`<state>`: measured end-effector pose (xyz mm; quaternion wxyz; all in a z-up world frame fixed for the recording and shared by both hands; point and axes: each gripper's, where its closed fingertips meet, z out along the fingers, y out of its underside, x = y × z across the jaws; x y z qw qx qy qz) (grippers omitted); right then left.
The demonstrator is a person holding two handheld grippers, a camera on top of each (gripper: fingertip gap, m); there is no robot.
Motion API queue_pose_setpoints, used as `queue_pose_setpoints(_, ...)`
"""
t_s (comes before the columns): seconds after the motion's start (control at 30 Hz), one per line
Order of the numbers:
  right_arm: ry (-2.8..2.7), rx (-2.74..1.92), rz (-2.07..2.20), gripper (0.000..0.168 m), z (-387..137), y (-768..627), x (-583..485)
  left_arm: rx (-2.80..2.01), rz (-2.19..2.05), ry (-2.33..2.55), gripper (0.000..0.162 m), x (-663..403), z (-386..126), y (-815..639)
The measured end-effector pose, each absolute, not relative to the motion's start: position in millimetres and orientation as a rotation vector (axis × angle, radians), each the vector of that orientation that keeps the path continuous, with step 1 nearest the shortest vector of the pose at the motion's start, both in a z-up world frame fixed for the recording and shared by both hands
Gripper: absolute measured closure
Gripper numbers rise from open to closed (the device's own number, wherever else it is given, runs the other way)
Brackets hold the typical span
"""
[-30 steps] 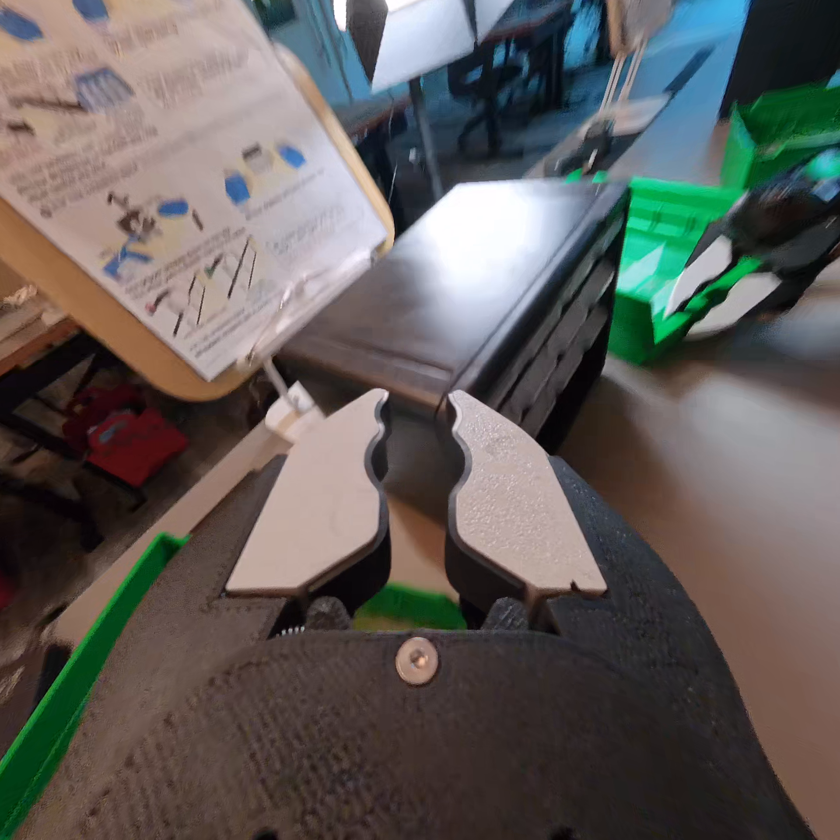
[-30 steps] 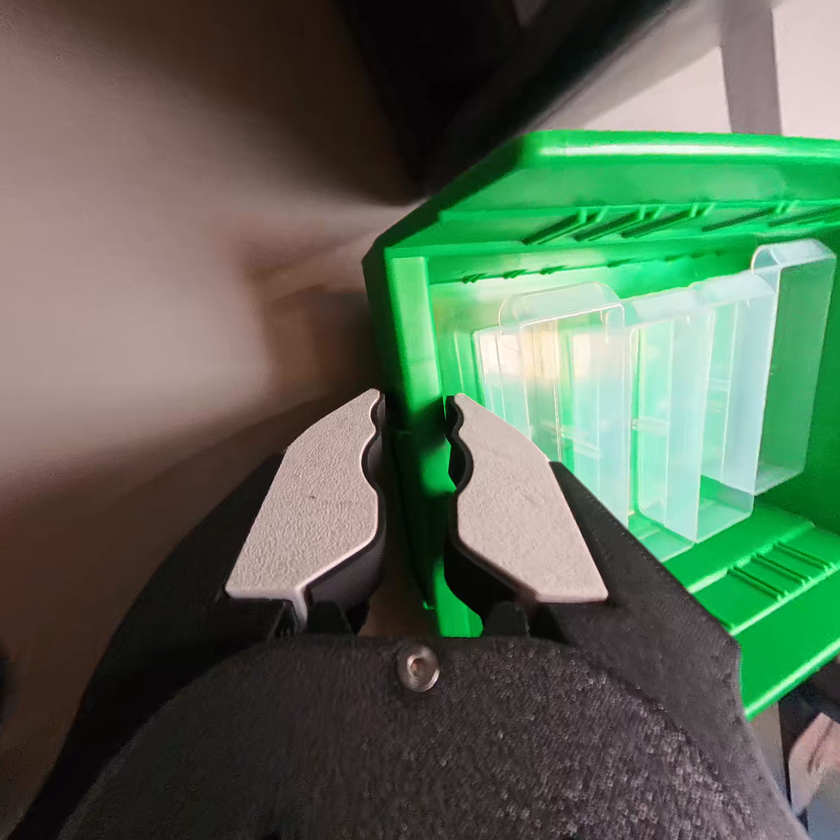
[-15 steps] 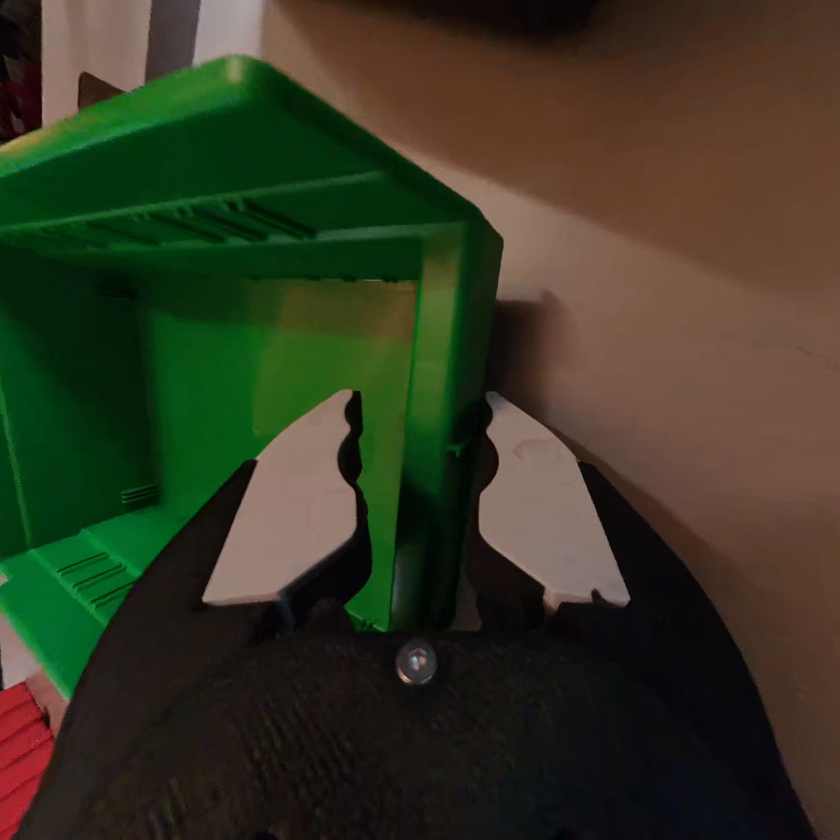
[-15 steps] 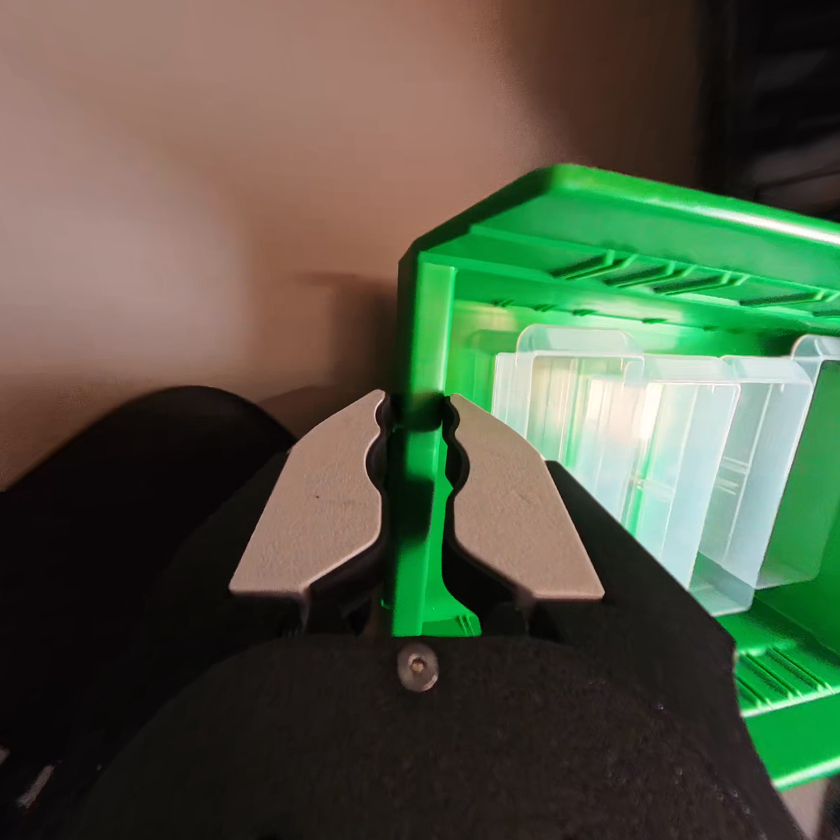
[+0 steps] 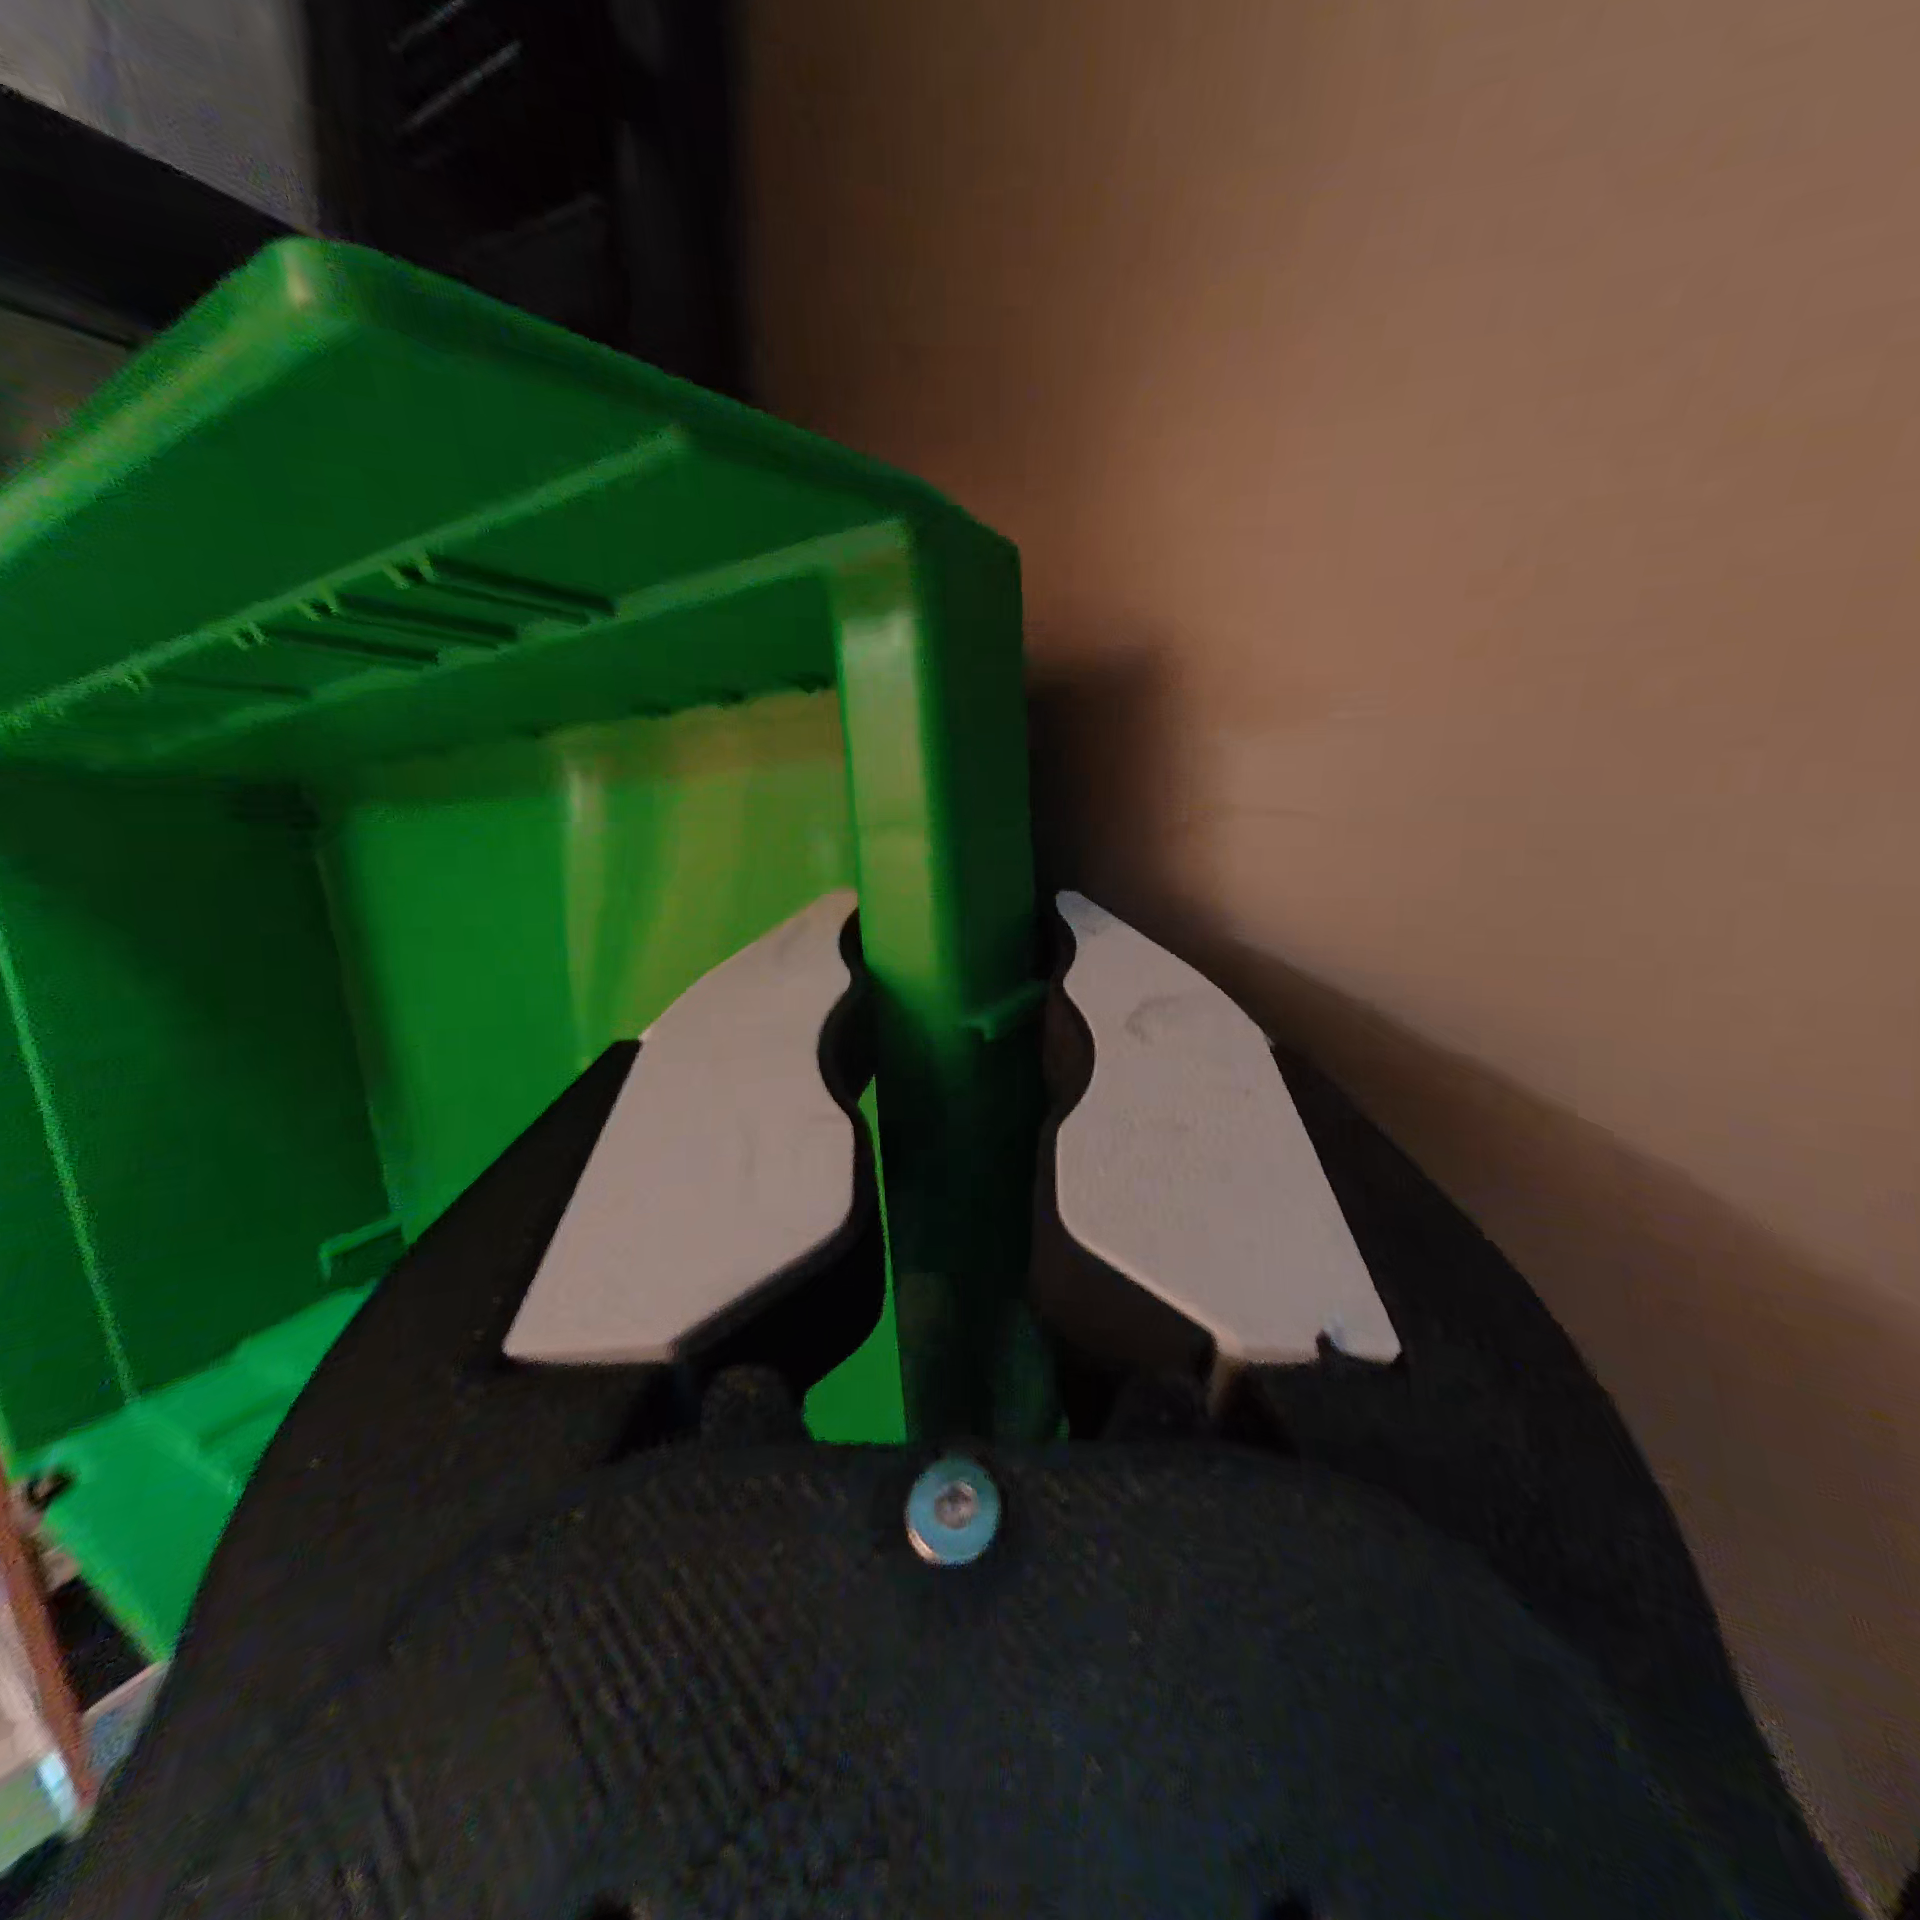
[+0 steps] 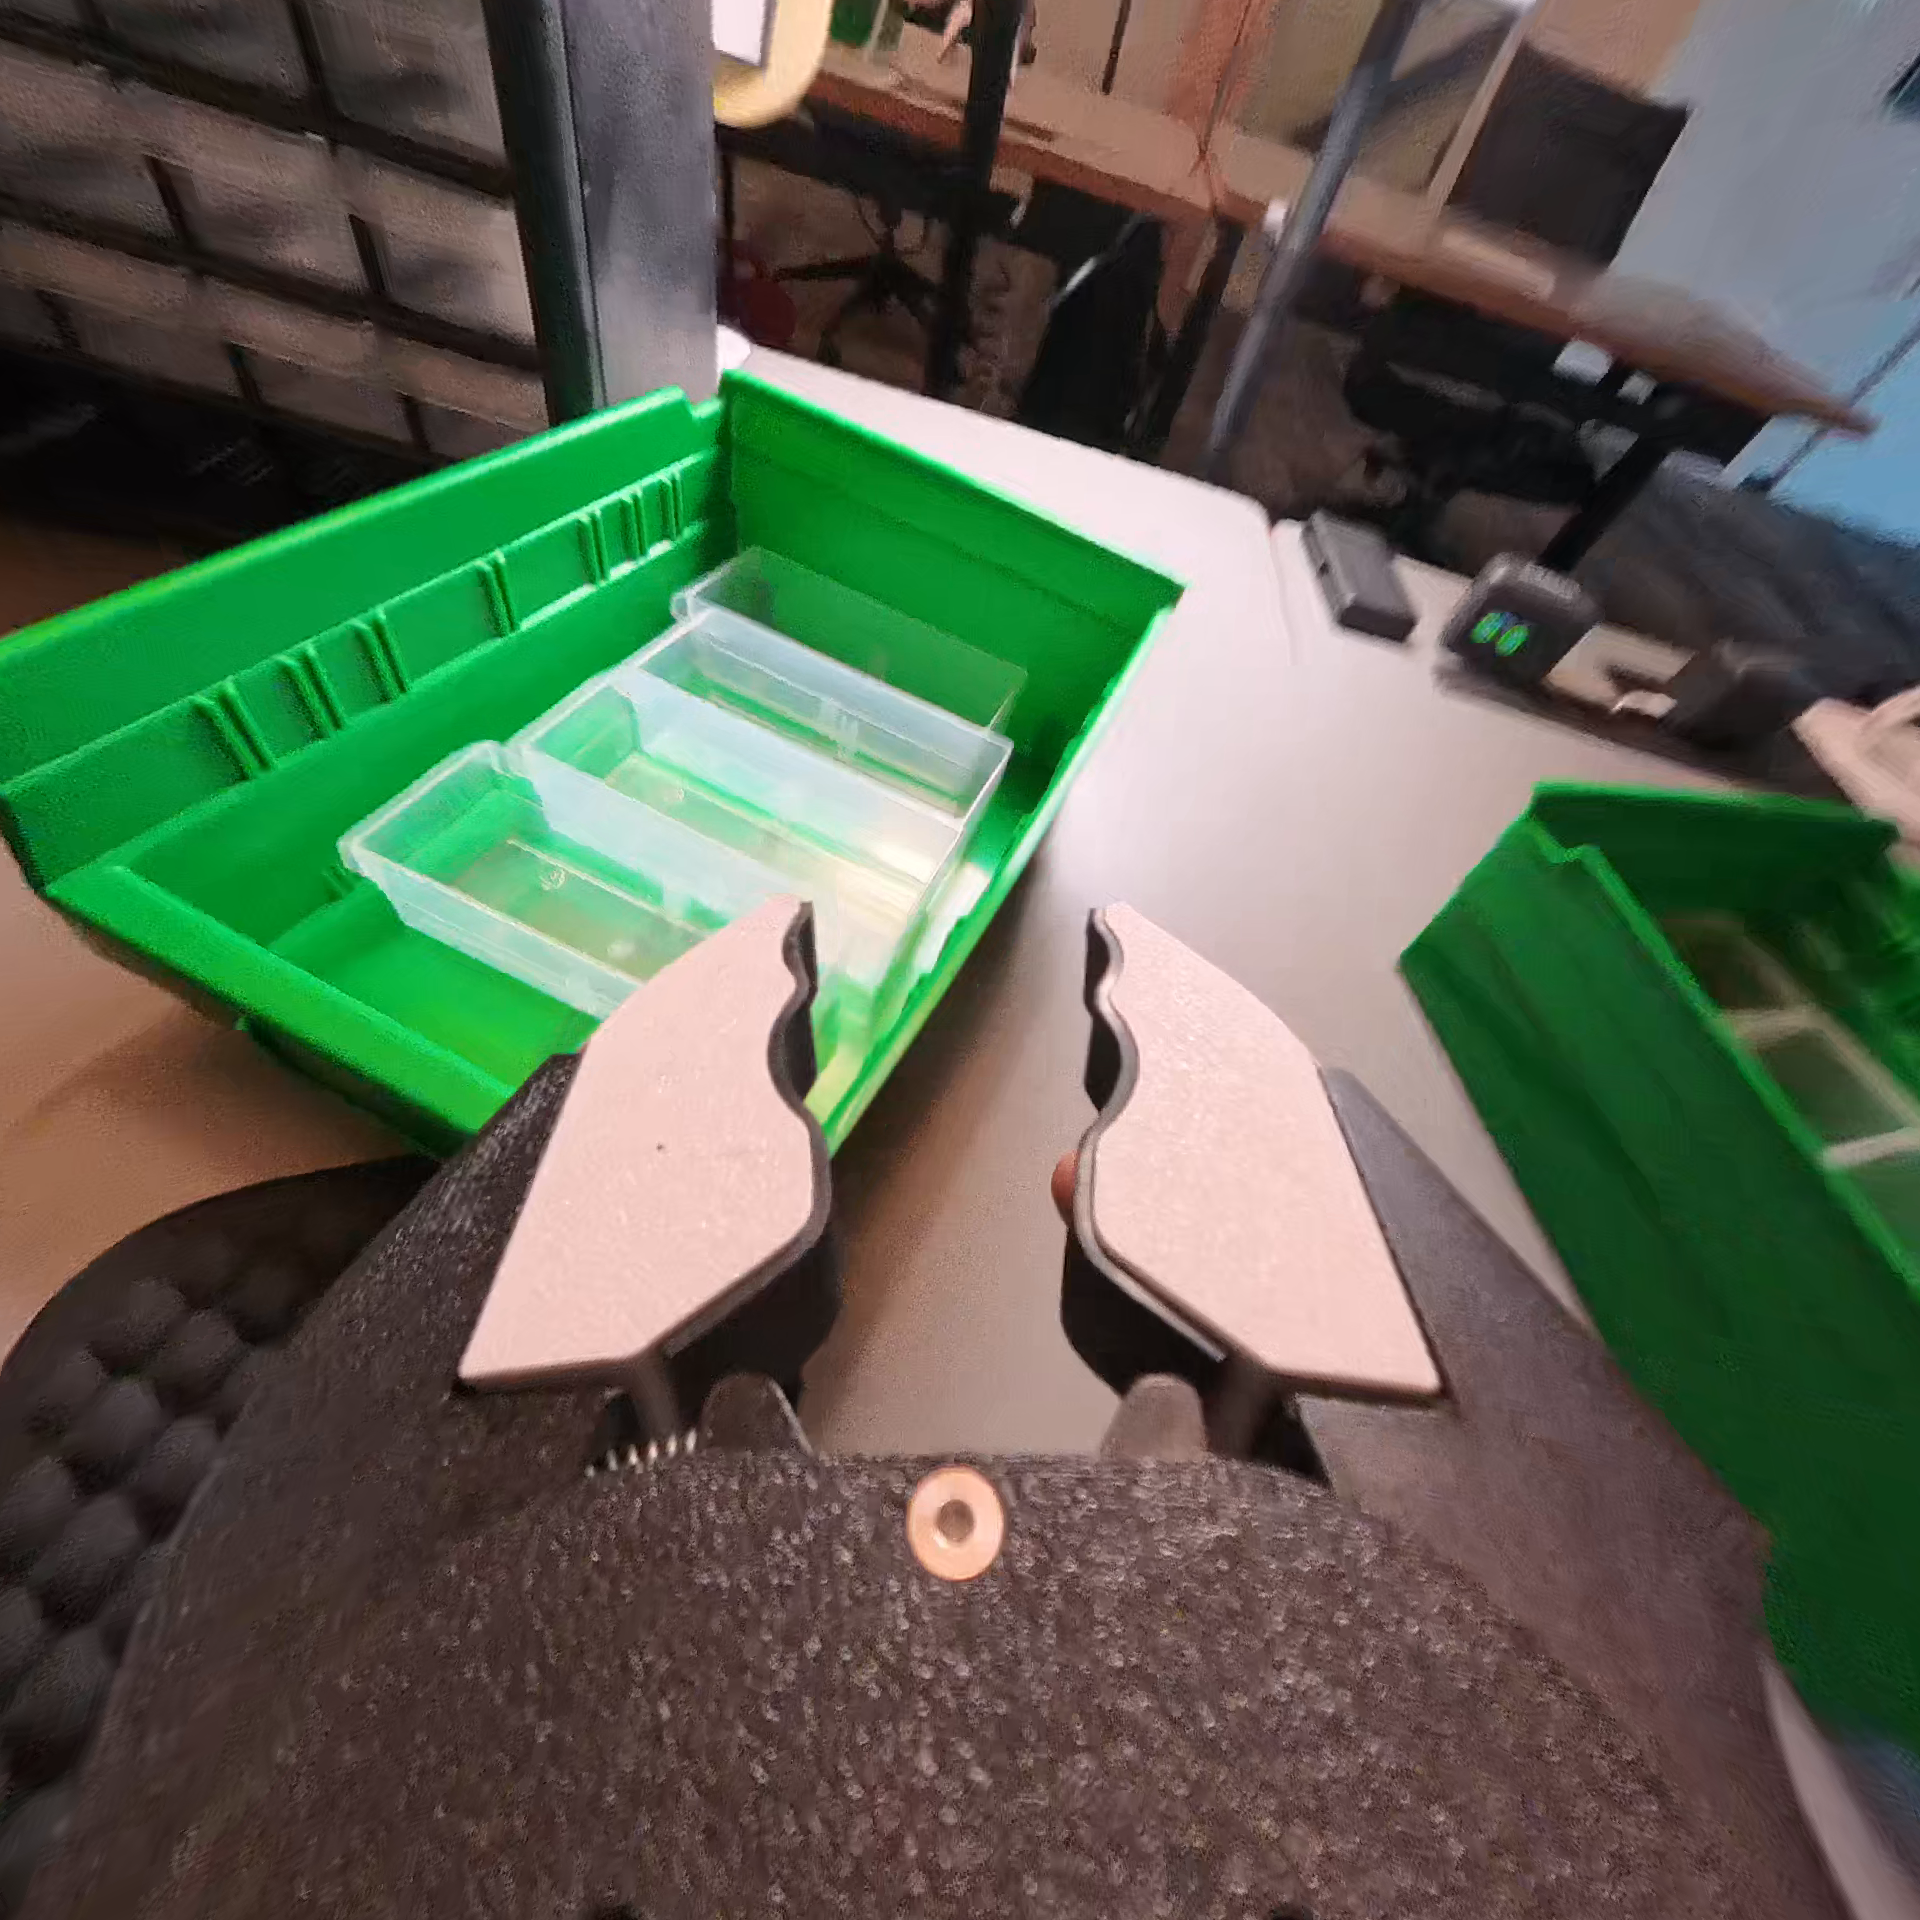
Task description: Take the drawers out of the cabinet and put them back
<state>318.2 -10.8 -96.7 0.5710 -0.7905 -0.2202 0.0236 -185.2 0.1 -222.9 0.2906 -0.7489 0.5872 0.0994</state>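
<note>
In the left wrist view my left gripper is shut on the end wall of a green drawer, which fills the left half of the view over the brown table. In the right wrist view my right gripper is open and empty, just above the table. A green drawer lies left of it and holds several clear plastic bins. A second green drawer sits on the right. The black cabinet stands at the back left, and it also shows in the left wrist view.
A black padded shape shows at the lower left of the right wrist view. Small dark devices lie on the table at the back right. Desks and chairs stand behind the table.
My left gripper swung to the drawer and has closed on its wall. My right gripper has let go of the drawer's wall, opened and drawn back.
</note>
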Motion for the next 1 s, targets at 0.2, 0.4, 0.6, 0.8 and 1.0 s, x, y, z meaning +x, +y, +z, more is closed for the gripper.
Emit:
queue_pose_setpoints(0.2,-0.427,-1.906,0.183,0.113,-135.7,-21.5,311.6,-1.923,0.013,1.338,0.119,-137.8,-161.5,-21.4)
queue_pose_setpoints(0.4,-0.322,-1.92,0.299,0.115,-158.1,-5.7,300.1,-1.74,-0.569,0.971,0.116,15.7,-109.6,-53.6)
queue_pose_setpoints(0.6,-0.221,-1.858,0.327,0.134,-154.5,0.6,300.4,-1.888,-0.75,0.765,0.094,119.6,-158.2,-30.1)
queue_pose_setpoints(0.8,-0.2,-1.825,0.22,0.153,-150.8,0.3,309.4,-1.913,-0.565,0.684,0.119,143.7,-172.3,-6.3)
queue_pose_setpoints(1.0,-0.175,-1.714,0.109,0.154,-104.2,-28.4,316.2,-1.75,-0.488,0.703,0.133,144.7,-119.3,-19.4)
